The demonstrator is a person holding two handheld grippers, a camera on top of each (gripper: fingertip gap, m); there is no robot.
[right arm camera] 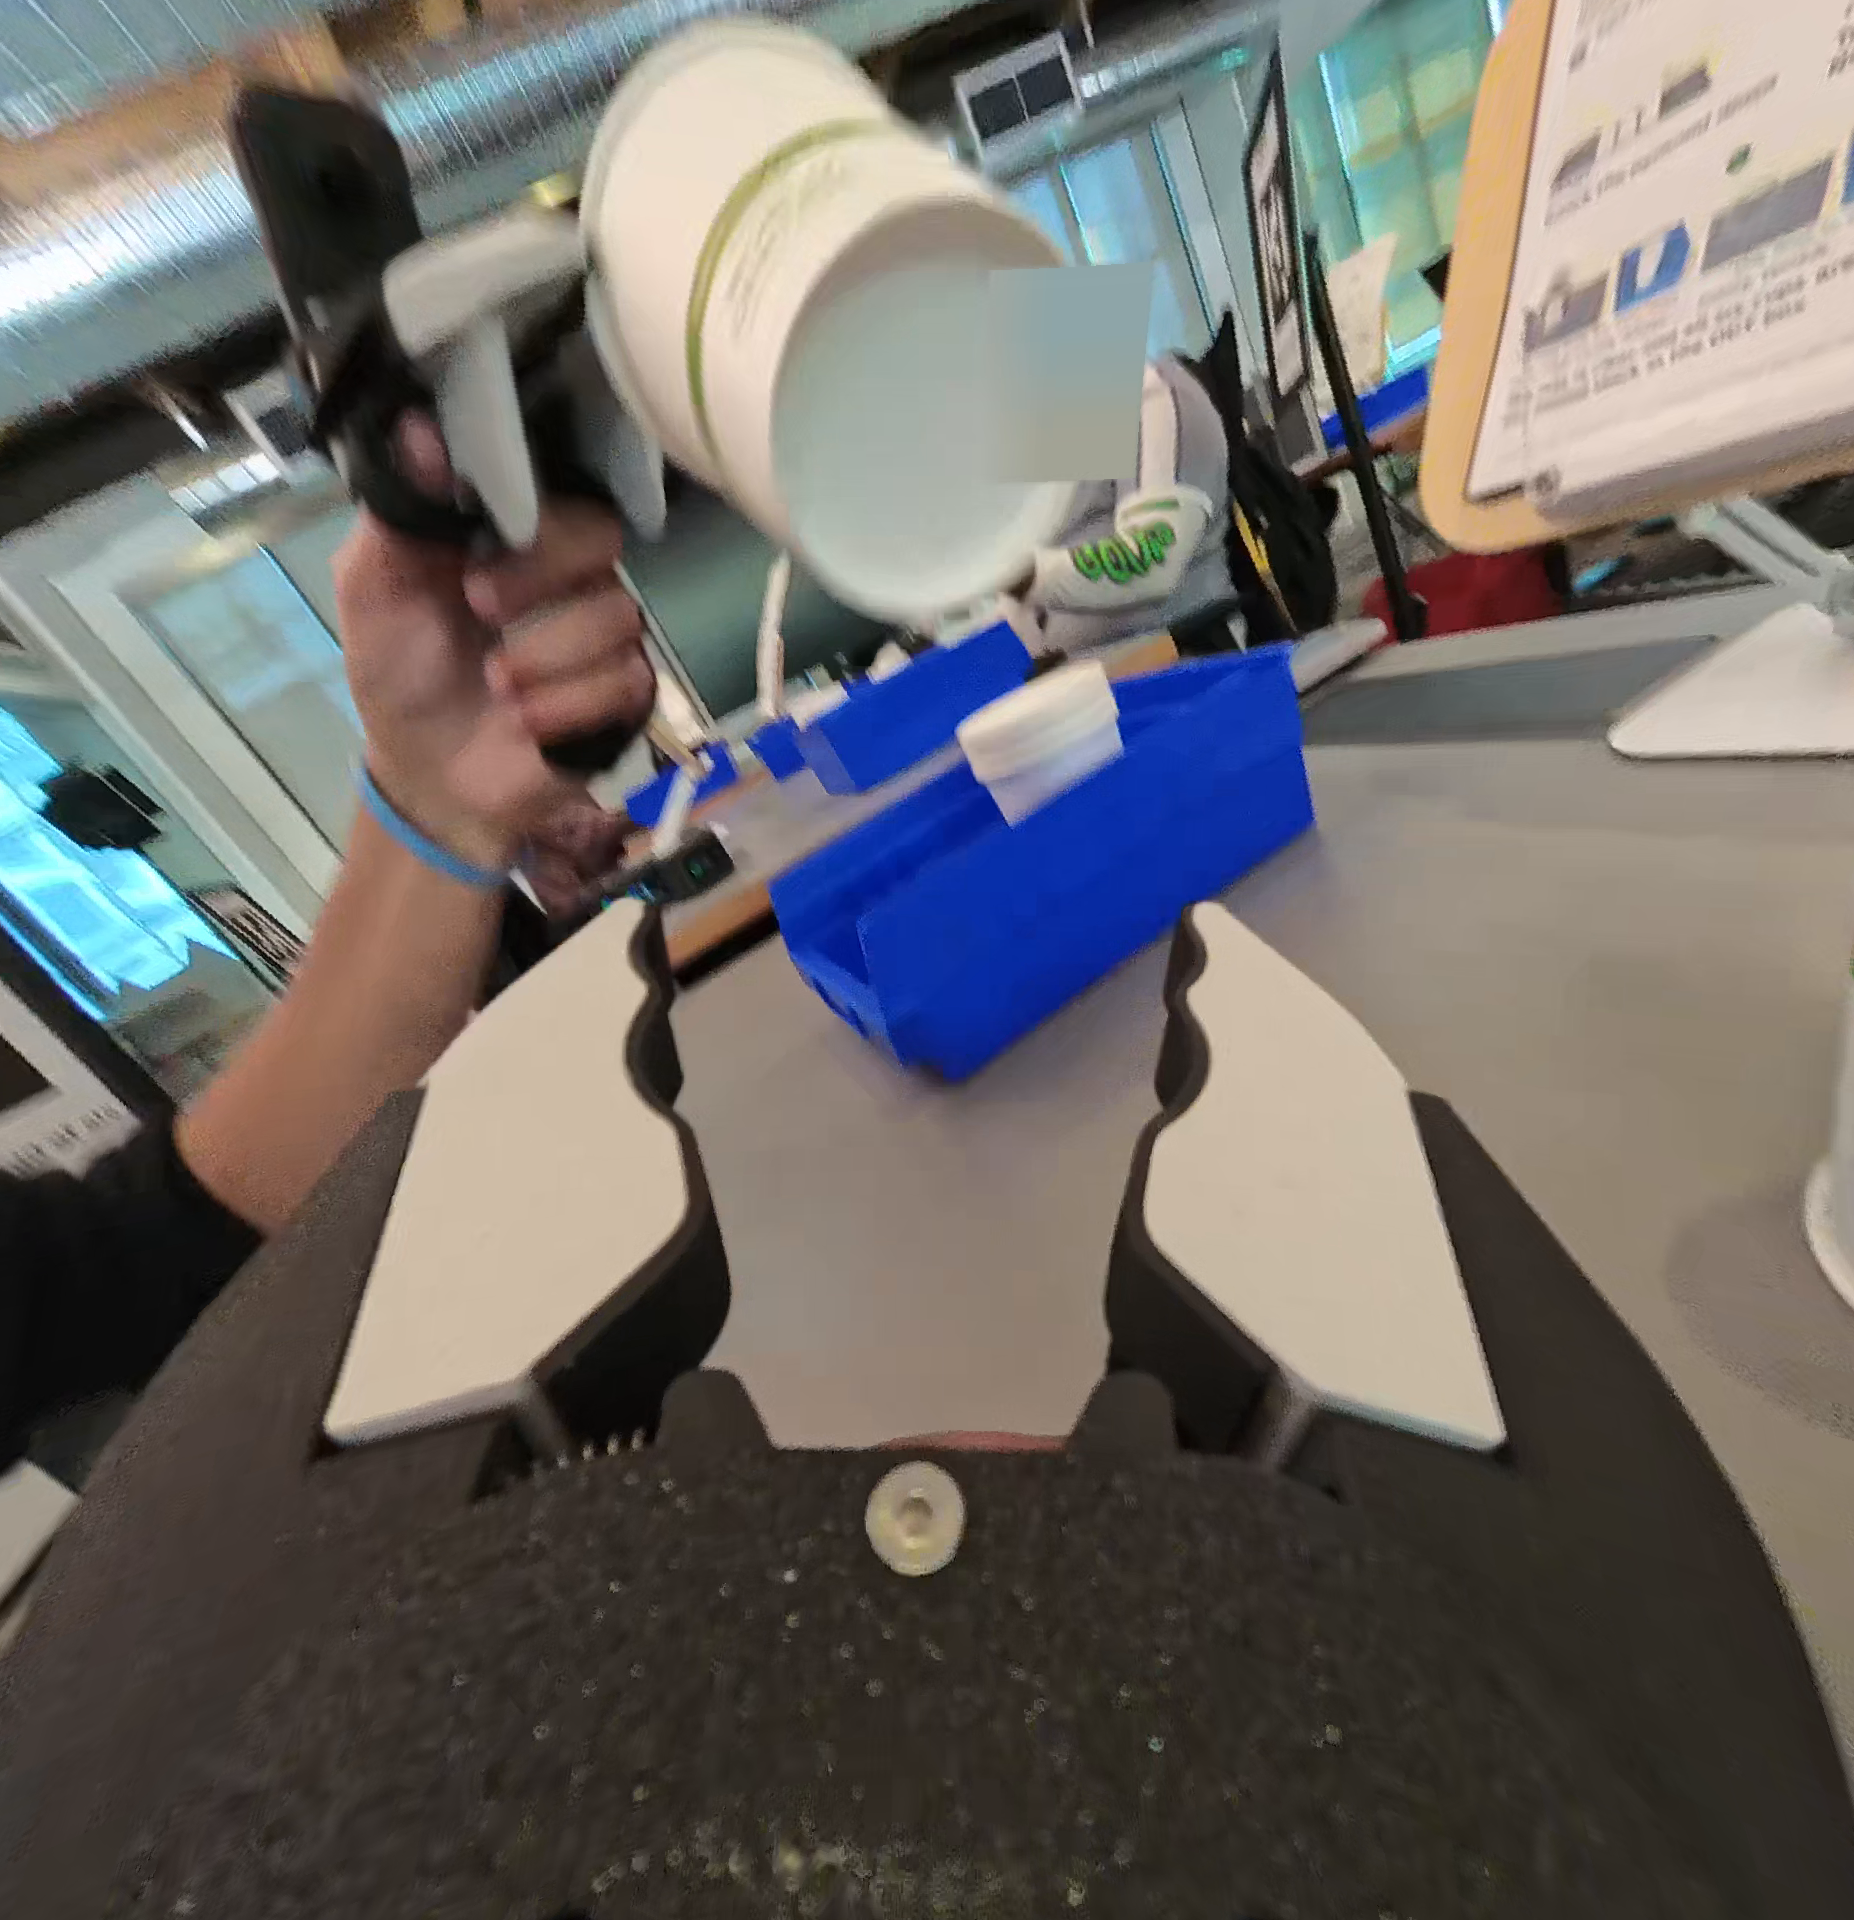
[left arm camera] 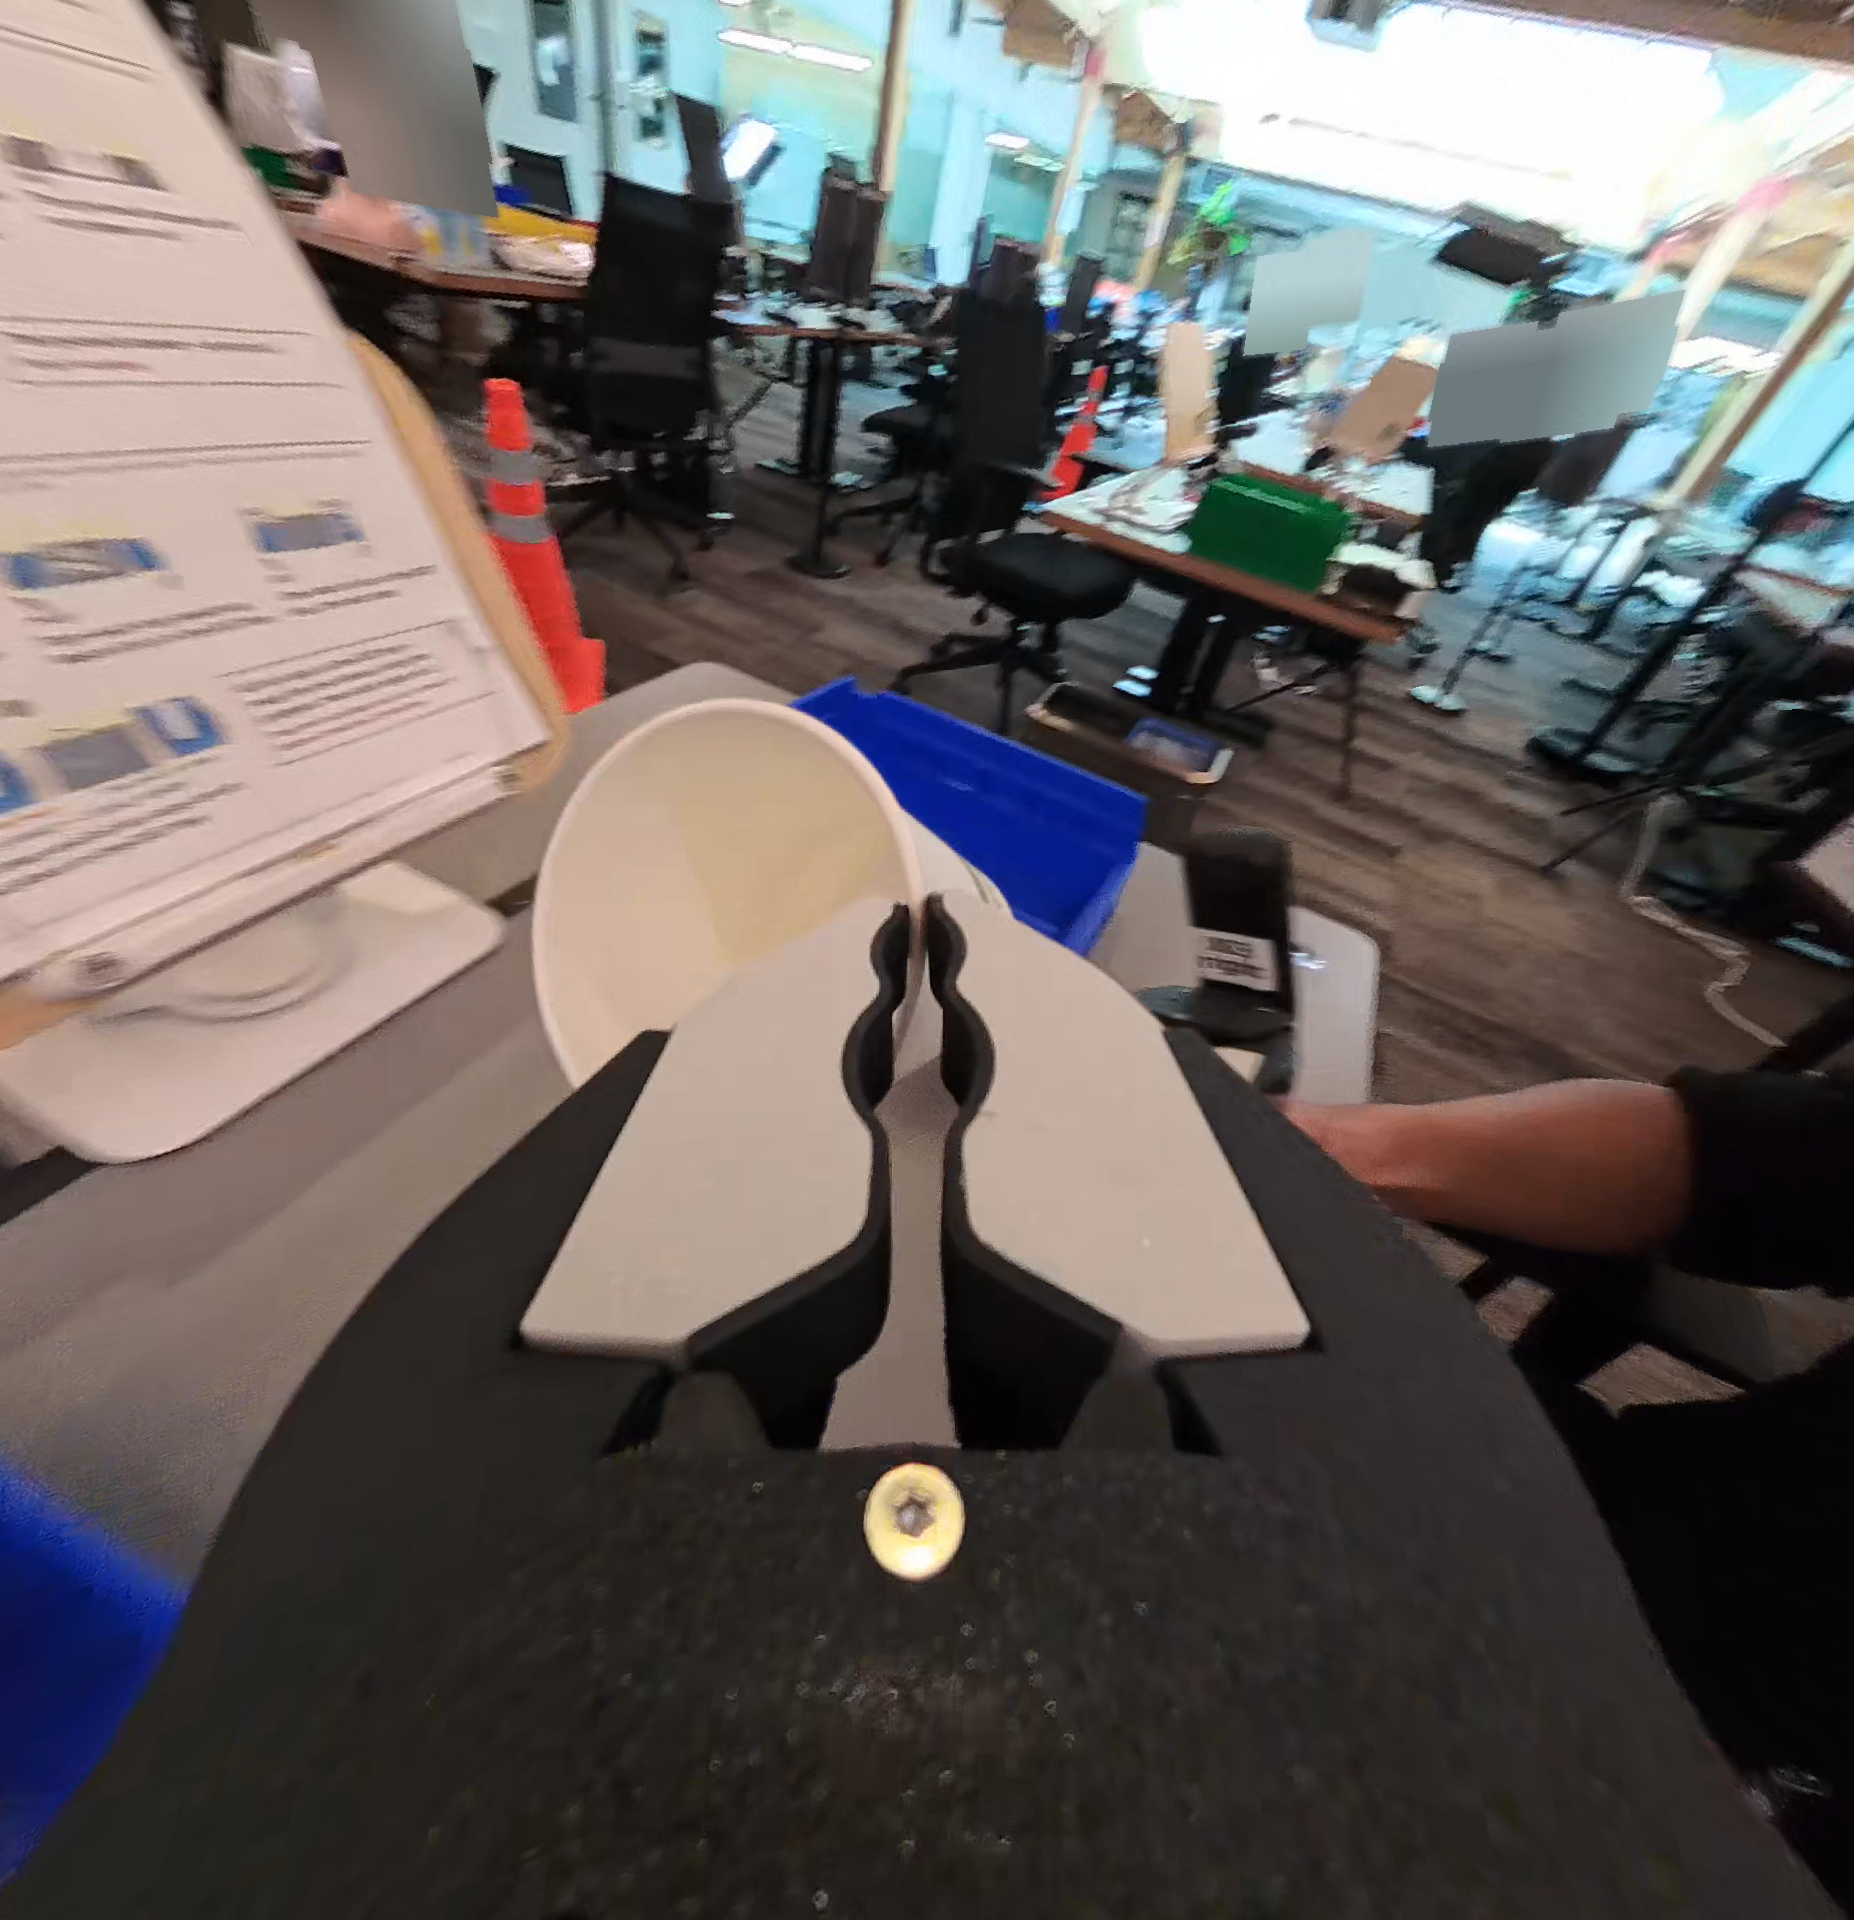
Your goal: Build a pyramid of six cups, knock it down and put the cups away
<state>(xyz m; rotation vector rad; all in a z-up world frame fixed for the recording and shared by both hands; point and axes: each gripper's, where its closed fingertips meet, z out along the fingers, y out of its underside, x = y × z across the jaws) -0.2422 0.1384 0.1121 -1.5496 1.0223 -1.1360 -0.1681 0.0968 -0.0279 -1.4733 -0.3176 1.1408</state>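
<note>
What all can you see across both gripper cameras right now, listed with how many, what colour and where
cup stack: one nested stack, white with a green band, held up in the air above the bin; exact cup count cannot be told
cup: one, white with green, standing on the table at the right edge
bin: one, blue, on the grey table
instruction board: one, white sheet on a tan board, on a white stand at the table's far side
traffic cone: one nearby, orange with grey bands, on the floor behind the board
left gripper: fingers closed on the rim of the cup stack
right gripper: fingers apart, nothing between them, low over the table
</note>
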